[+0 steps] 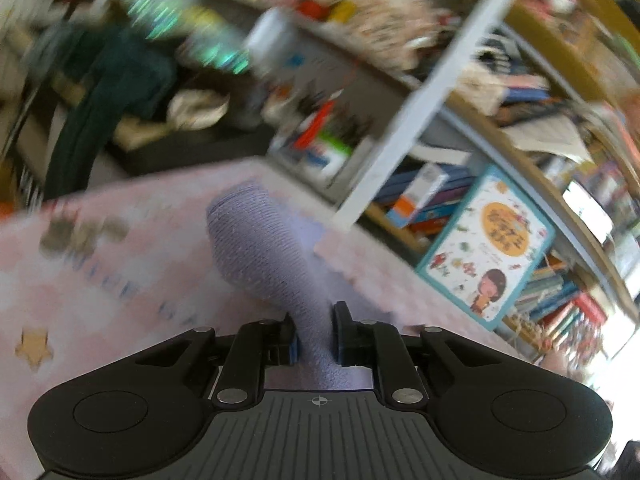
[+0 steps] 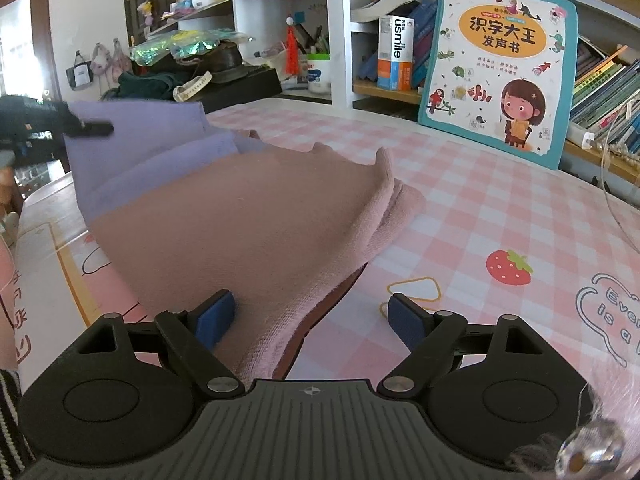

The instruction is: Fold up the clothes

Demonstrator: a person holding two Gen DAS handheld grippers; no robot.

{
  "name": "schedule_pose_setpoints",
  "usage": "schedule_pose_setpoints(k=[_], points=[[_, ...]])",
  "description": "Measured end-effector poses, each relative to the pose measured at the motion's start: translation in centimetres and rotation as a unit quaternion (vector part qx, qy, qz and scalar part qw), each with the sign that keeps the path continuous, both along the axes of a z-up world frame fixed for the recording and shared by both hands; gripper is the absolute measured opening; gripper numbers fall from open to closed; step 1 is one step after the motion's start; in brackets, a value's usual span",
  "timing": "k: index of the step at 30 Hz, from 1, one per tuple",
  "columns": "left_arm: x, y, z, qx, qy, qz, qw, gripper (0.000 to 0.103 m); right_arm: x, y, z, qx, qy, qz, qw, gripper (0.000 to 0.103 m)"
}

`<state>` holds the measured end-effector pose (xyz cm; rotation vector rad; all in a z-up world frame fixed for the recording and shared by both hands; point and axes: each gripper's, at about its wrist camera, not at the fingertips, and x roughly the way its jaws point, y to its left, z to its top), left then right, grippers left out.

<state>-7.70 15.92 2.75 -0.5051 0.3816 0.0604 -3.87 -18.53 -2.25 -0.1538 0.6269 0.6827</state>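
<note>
The left gripper (image 1: 314, 334) had its jaws pinched on a bunched part of the purple cloth (image 1: 260, 248), which rose from between them toward 12 o'clock above the pink table cover (image 1: 100, 280). That view was blurred, so the shelves behind showed only as smeared colour, with the picture book (image 1: 486, 248) at 3 o'clock.

In the right wrist view, the right gripper (image 2: 312, 314) had its jaws spread wide and held nothing. Its left pad (image 2: 216, 314) sat on or just over the pink cloth (image 2: 248, 224); contact could not be told. The right pad (image 2: 408, 320) stood over bare checked cover (image 2: 460, 200). The pink cloth lay folded on the table, reaching from the gripper toward 12 o'clock, with thick layered edges at its 2 o'clock side. The purple cloth (image 2: 140, 148) lay partly behind it at 10 o'clock, its far corner lifted where the left gripper (image 2: 80, 126) held it at 9 o'clock.

The picture book (image 2: 500, 64) leaned upright against the bookshelf (image 2: 384, 88) at 1 o'clock. A strawberry print (image 2: 508, 266) showed on the cover at 3 o'clock.
</note>
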Motion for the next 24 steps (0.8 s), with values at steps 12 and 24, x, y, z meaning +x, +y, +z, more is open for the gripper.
schedule_pose_setpoints(k=[12,24], points=[[-1.1,-16.5,1.4,0.327,-0.051,-0.173,0.9277,0.035,0.1,-0.1,0.0,0.001,0.002,0.0,1.0,0.083],[-1.9,-22.1,-3.2,0.379,0.019,-0.298,0.8758,0.062,0.5,-0.3,0.1,0.008,0.009,0.0,1.0,0.084]])
